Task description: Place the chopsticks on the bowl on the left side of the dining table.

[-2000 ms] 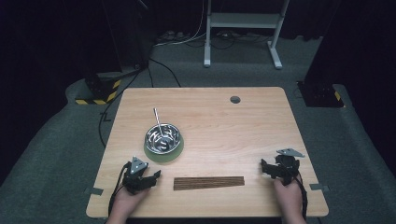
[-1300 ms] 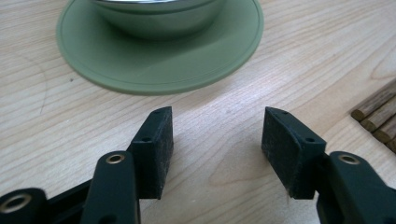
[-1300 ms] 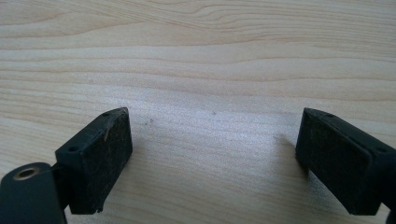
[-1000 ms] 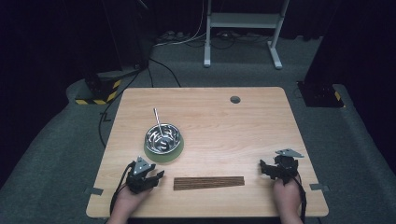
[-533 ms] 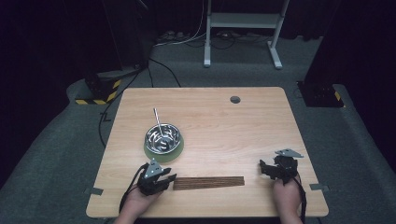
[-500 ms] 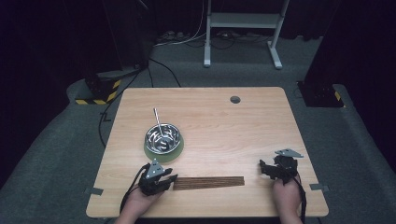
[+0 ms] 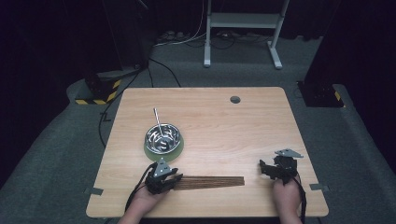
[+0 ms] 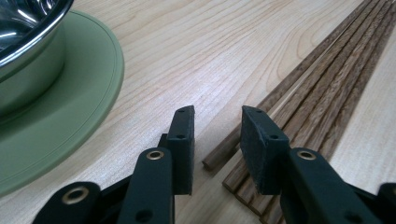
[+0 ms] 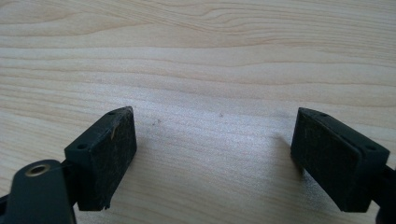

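Along the near edge of the pale wooden table [image 7: 261,121], the left gripper [image 8: 215,135] holds its jaws narrowly parted at the end of a row of dark brown wooden chopsticks [image 7: 210,182]; its own view shows one stick's tip between the pads, not pinched. The right gripper [image 9: 212,154] rests on bare wood, jaws spread wide. Farther back, a shiny steel bowl [image 7: 163,137] sits on a round green saucer [image 7: 150,151], a thin metal rod [image 7: 157,120] leaning out of it. Beyond lie grey carpet [image 7: 60,144] and a white stand [image 7: 243,21].
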A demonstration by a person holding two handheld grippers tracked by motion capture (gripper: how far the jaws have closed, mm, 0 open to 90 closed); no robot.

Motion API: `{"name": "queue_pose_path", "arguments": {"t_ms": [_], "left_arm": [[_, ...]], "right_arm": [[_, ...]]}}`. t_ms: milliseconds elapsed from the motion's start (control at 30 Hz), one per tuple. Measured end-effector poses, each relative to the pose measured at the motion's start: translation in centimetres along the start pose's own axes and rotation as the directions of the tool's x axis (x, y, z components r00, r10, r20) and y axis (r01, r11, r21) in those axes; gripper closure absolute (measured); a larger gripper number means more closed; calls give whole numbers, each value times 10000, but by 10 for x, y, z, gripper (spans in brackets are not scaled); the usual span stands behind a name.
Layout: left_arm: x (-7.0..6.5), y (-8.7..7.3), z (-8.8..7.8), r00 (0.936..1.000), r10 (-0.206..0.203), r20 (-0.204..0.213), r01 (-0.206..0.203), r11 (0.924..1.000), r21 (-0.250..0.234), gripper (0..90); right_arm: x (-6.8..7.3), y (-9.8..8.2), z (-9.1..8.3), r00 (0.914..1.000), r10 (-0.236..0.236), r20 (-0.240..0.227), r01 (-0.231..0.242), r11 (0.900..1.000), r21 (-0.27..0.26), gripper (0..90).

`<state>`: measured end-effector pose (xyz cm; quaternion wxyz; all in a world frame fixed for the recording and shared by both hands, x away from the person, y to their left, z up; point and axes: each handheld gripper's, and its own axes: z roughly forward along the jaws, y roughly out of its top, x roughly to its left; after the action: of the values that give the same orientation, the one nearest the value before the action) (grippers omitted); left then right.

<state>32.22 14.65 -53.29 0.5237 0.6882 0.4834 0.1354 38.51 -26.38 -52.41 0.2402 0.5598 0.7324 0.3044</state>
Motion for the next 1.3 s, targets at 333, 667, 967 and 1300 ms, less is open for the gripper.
{"name": "queue_pose_path", "arguments": {"t_ms": [333,667,967,1300], "left_arm": [[0,3,9,9999,10,165,-12,9999,132,680],[1,4,7,9990,-21,444,7,9995,319,824],[14,3,-7,9983,223,544,-252,9982,538,831],[15,5,2,9991,330,-273,-325,9993,188,678]], "right_arm": [[0,0,0,10000,-85,-19,85,10000,-16,141],[-1,0,0,9998,-208,-33,208,9998,-76,144],[0,0,0,9999,-138,-96,138,9999,-27,145],[0,0,0,9996,-236,-126,235,9997,-65,145]]}}
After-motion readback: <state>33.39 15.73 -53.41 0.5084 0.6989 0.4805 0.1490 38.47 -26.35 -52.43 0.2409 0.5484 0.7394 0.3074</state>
